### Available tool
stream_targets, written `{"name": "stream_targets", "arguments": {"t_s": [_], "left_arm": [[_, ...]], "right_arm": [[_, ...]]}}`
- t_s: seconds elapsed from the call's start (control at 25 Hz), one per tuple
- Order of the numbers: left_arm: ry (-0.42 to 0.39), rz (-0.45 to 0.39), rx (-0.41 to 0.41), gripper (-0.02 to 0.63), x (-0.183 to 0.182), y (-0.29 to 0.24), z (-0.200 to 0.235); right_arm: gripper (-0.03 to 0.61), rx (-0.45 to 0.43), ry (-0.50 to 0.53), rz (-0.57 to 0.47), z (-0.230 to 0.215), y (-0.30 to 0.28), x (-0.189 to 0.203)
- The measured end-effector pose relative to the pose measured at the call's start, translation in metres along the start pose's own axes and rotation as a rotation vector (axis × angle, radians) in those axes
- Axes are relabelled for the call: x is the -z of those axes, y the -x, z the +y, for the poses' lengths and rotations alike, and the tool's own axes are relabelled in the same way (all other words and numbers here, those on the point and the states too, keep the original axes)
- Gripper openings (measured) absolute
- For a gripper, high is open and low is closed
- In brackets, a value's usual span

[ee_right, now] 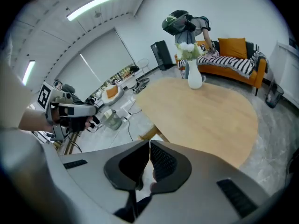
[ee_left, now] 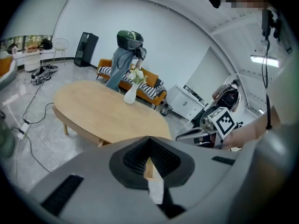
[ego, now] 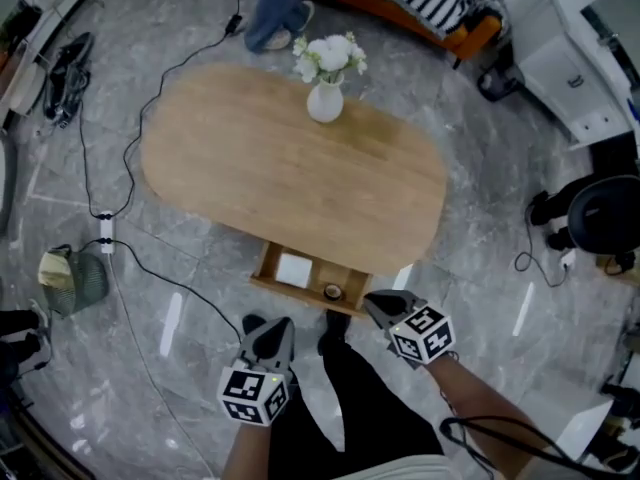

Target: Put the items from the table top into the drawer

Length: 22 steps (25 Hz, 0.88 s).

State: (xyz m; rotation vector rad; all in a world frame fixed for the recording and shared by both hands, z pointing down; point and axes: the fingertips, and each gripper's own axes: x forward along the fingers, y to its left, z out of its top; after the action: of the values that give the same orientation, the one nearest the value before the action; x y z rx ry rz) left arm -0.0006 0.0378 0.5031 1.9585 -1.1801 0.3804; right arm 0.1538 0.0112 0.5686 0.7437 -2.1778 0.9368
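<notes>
Hanging at the near-left of the drawer, the left gripper has its jaws pressed together with nothing between them. With no load to carry, it sits clear of the drawer's front. Inside the drawer, a white flat item lies toward the left and a small round item sits to its right, both off the table top. Beyond the drawer, the table carries only a vase of flowers. At the drawer's near-right, the right gripper is closed and empty too. My read is that the stowing looks done and the open drawer wants pushing in.
</notes>
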Motion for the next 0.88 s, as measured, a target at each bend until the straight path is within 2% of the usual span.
{"name": "stream_targets", "arguments": {"t_s": [0.28, 0.6, 0.88], "left_arm": [[-0.075, 0.0, 0.001, -0.002, -0.046, 0.053, -0.046], [-0.126, -0.005, 0.029, -0.001, -0.076, 0.113, -0.078], [-0.203, 0.039, 0.094, -0.002, -0.076, 0.16, -0.083]], "right_arm": [[0.032, -0.021, -0.015, -0.101, 0.023, 0.092, -0.052], [0.032, -0.043, -0.111, -0.222, 0.063, 0.173, -0.076], [0.032, 0.048, -0.19, -0.348, 0.102, 0.209, -0.074]]}}
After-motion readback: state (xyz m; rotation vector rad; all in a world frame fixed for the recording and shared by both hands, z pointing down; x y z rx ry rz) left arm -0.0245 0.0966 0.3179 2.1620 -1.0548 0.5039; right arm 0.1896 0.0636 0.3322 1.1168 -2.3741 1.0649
